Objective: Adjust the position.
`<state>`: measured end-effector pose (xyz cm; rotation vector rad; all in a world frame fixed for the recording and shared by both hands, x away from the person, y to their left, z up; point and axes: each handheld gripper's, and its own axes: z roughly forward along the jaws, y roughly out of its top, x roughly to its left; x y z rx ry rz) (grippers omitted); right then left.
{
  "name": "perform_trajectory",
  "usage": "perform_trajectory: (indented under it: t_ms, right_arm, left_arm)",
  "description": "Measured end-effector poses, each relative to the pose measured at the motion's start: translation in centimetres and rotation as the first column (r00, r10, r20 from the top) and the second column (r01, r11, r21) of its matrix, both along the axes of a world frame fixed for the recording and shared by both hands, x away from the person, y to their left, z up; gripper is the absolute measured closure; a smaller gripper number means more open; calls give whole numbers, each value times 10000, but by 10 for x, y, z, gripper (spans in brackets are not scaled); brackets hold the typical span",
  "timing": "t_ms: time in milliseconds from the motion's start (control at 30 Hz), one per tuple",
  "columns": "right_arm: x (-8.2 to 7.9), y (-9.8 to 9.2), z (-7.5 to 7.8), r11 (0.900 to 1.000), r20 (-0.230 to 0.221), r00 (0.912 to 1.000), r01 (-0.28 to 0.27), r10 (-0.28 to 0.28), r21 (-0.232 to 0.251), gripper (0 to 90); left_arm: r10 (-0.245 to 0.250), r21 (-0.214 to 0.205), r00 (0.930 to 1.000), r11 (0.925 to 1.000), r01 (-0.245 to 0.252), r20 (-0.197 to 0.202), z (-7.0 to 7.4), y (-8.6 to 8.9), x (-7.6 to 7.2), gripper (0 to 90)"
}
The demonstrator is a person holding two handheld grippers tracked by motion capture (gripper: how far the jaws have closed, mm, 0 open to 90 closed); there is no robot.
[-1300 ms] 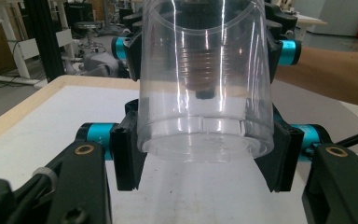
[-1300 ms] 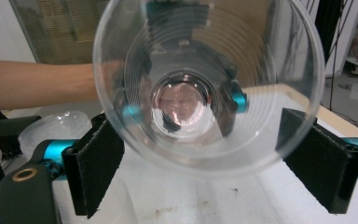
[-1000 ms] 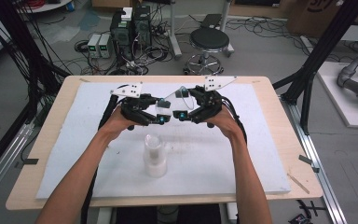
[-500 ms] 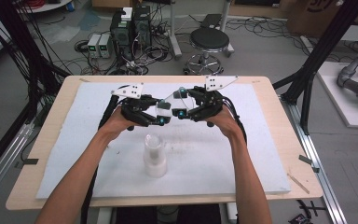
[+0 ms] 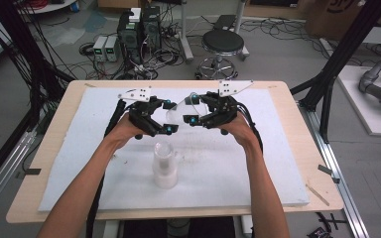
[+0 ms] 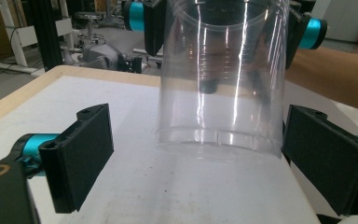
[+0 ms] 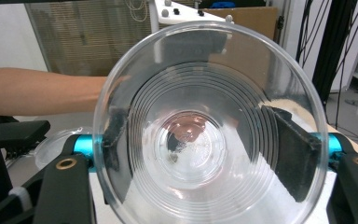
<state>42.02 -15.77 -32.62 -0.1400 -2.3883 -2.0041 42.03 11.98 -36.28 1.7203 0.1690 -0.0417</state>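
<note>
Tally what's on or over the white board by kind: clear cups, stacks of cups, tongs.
Clear cup held in the air between the hands: 1, the clear cup
Stack of clear cups standing on the board: 1, the cup stack
Tongs: 2, the left tongs and the right tongs
Total: 4

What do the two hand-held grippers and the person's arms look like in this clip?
Both the left hand-held gripper and the right hand-held gripper have black bodies with cyan barrels at the jaw mounts, flat rectangular black pads and brass-ringed screw holes. Each carries a pale three-cornered plate with dark dots on top, and black cables trail back. The forearms are bare, with no sleeves.
</note>
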Motion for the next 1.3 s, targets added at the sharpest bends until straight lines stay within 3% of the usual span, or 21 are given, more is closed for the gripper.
perform_trajectory:
  t_ms: [333,500,567,667,767,1033,1100,1233,1300]
  right_arm:
    - [0,-1,0,9998,-9,9998,196,-196,-91,310]
    - [0,-3,0,9987,48,9989,471,-470,-181,310]
    - [0,-5,1,9968,104,9973,729,-726,-318,310]
    - [0,-8,1,9948,105,9957,919,-915,-447,310]
    - [1,-11,2,9905,168,9921,1248,-1240,-581,310]
    - [0,-17,1,9725,98,9808,1944,-1948,-1279,311]
    - [0,-18,1,9631,98,9750,2210,-2221,-1537,314]
    - [1,-21,0,9482,150,9659,2568,-2586,-1868,316]
    - [1,-22,0,9389,120,9605,2743,-2779,-2078,316]
  left_arm:
    - [378,436,9993,9983,-379,34,2,9,0,89]
    - [1098,840,9936,9907,-1074,-246,6,27,0,89]
    - [1385,985,9902,9858,-1362,-166,8,34,-1,89]
    - [1801,1484,9835,9733,-1752,-198,10,44,-4,89]
    - [2298,1977,9729,9552,-2201,-273,12,53,-7,89]
    - [3097,2695,9504,9181,-2907,-298,23,67,-23,89]
    - [3316,2484,9433,9150,-3178,-147,23,71,-30,89]
    - [3759,2541,9267,8963,-3634,-9,21,79,-40,90]
    - [4070,2496,9134,8843,-3946,23,18,83,-46,90]
